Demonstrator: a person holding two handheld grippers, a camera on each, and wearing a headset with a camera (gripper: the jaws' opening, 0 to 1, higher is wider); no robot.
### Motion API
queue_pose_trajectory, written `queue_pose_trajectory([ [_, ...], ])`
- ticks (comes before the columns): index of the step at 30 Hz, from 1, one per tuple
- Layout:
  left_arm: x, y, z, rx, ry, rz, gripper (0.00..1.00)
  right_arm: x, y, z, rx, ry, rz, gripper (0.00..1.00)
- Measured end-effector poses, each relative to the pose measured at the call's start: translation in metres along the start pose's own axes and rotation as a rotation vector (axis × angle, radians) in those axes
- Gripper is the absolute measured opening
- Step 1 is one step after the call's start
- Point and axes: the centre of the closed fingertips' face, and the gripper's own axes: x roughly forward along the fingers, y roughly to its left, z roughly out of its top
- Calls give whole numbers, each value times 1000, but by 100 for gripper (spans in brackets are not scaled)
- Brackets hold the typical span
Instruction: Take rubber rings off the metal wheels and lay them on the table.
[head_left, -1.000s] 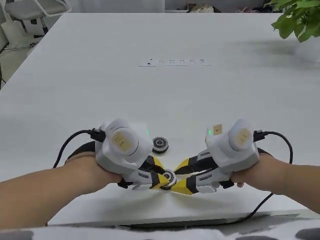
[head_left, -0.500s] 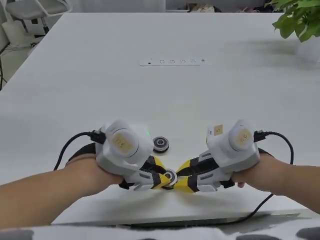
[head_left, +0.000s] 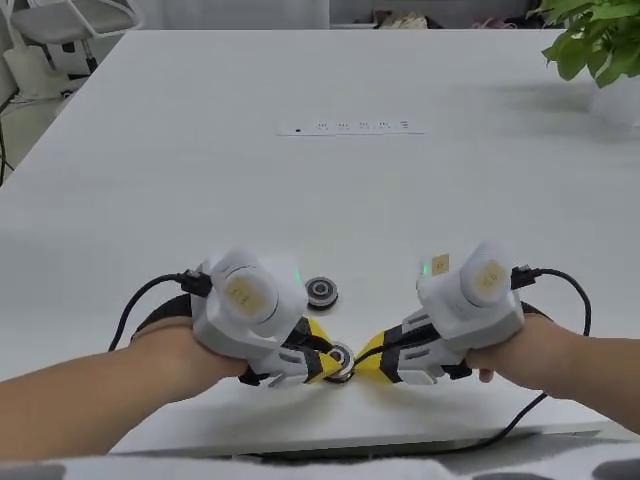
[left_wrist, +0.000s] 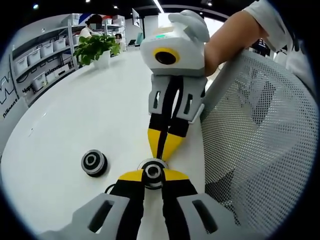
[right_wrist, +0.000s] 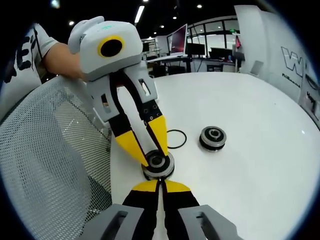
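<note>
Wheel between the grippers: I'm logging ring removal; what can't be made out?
- Whether the held wheel wears a ring: left gripper fingertips cover its rim in both gripper views; too small in the head view.
- Whether the shut right gripper pinches anything: its tips meet at the wheel's edge.
- Loose ring: partly behind the left gripper, right gripper view.

You are closing your right hand-held gripper. Its two yellow jaws, spread apart a second ago, are drawing together, and they are now meeting in a narrow point right at the rim of the metal wheel. Your head is also tipping very slightly, so everything on the table is sliding a touch lower in the head view.
</note>
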Motion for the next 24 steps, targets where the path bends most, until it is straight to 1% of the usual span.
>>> queue_pose_trajectory([
  [2,0,0,0,-1,0,0,8,0,-1,1,89,-22,1,0],
  [3,0,1,0,-2,1,-1,8,-1,-2,0,121,-28,4,0],
  [4,0,1,0,-4,0,0,8,-1,-3,0,145,-33,5,0],
  [5,0,1,0,-4,-1,0,8,-1,-4,0,151,-37,7,0],
  [6,0,1,0,-4,-3,1,8,-1,-4,0,194,-44,13,0],
  [8,0,1,0,-4,-4,1,8,-2,-5,1,237,-59,16,0],
  [10,0,0,-1,-4,-5,2,8,-4,-7,2,304,-82,12,0],
  [12,0,0,-1,-3,-6,4,8,-7,-12,6,364,-119,12,0],
  [13,0,0,-1,-3,-6,6,8,-8,-14,8,381,-136,9,0],
  [17,1,0,0,-4,-5,11,8,-7,-14,7,378,-133,11,0],
  [19,1,0,0,-5,-3,15,8,-9,-14,10,399,-154,19,0],
  [22,1,0,0,-7,0,19,8,-9,-13,12,402,-162,22,0],
  [24,2,0,0,-7,2,22,8,-10,-12,13,418,-174,32,0],
])
